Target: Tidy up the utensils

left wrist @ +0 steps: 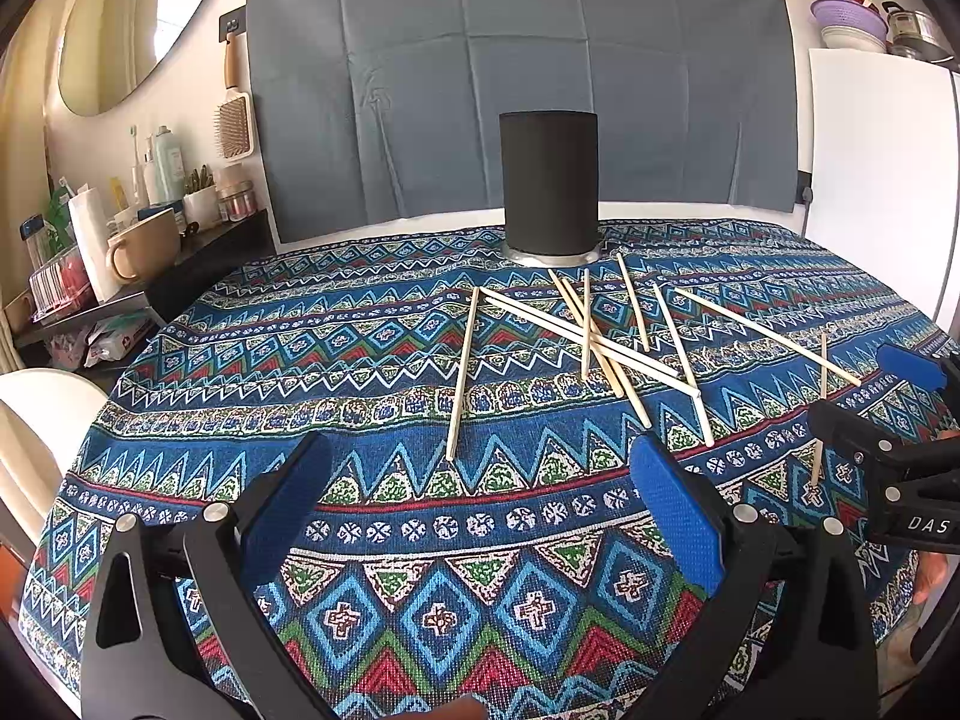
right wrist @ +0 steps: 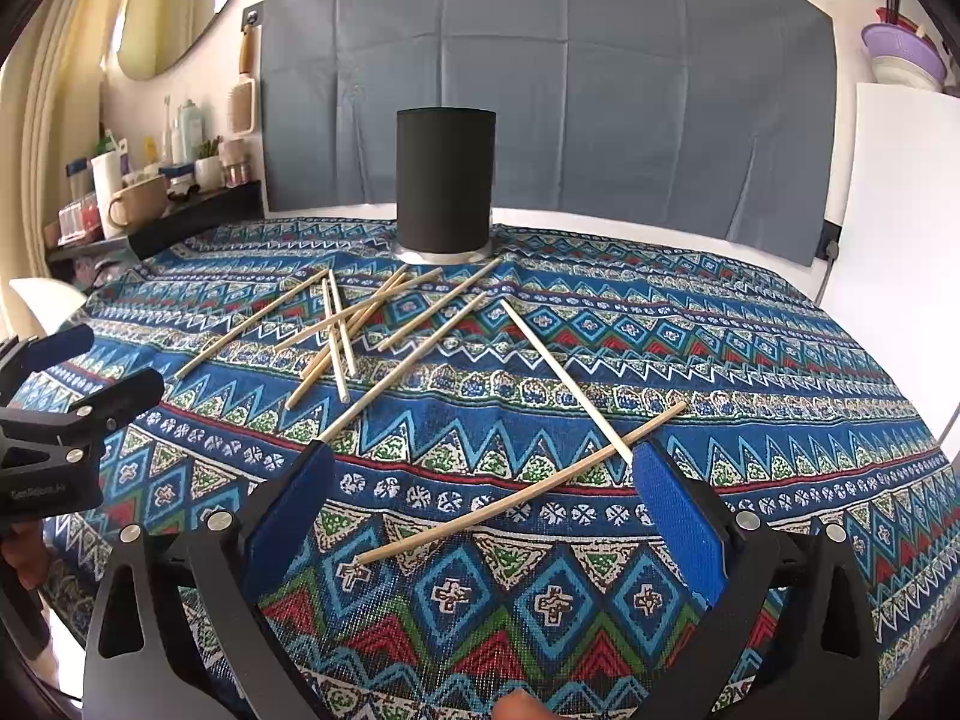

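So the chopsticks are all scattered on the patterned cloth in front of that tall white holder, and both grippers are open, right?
Nearly. The tall holder is black, not white, as the left wrist view shows. The rest holds: the chopsticks lie scattered on the patterned cloth in front of it, and the left gripper and right gripper are both open.
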A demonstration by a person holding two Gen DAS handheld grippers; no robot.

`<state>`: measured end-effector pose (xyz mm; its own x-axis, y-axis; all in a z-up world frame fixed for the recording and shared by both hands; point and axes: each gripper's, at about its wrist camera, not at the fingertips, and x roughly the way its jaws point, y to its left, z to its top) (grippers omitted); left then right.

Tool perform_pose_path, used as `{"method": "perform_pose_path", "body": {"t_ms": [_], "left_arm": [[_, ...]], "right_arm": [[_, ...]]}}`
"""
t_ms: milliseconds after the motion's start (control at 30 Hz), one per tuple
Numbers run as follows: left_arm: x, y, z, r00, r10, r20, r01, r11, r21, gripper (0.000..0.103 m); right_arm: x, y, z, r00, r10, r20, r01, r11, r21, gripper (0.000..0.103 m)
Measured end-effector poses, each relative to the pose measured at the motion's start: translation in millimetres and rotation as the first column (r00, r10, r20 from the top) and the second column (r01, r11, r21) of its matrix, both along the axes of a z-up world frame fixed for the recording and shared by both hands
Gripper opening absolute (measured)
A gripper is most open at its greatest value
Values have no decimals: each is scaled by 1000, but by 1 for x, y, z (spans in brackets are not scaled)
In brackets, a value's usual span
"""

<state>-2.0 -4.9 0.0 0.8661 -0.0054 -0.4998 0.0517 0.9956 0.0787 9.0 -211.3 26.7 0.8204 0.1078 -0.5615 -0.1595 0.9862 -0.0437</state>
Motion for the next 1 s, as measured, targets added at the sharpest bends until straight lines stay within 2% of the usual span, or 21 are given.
{"method": "perform_pose_path", "body": {"t_ms": [400, 600, 700, 867, 1000], "left_arm": [[1, -3, 0, 1000, -11, -14, 11, 1000, 16, 97], [7, -4, 3, 999, -37, -37, 38, 999, 28, 97], [14, -4, 6, 995, -65, -79, 67, 998, 17, 97], [27, -1, 17, 988, -77, -134, 81, 996, 23, 97], [39, 6, 29, 981, -76, -178, 83, 996, 33, 97]], "right_arm": [[0, 2, 0, 1000, -8, 2, 8, 1000, -18, 95], [4, 2, -1, 998, 25, -50, -26, 999, -23, 95], [4, 3, 2, 997, 38, -61, -42, 997, -69, 95], [8, -4, 23, 999, 39, -26, -41, 995, -96, 95], [27, -12, 37, 996, 42, -84, -49, 994, -93, 95]]}}
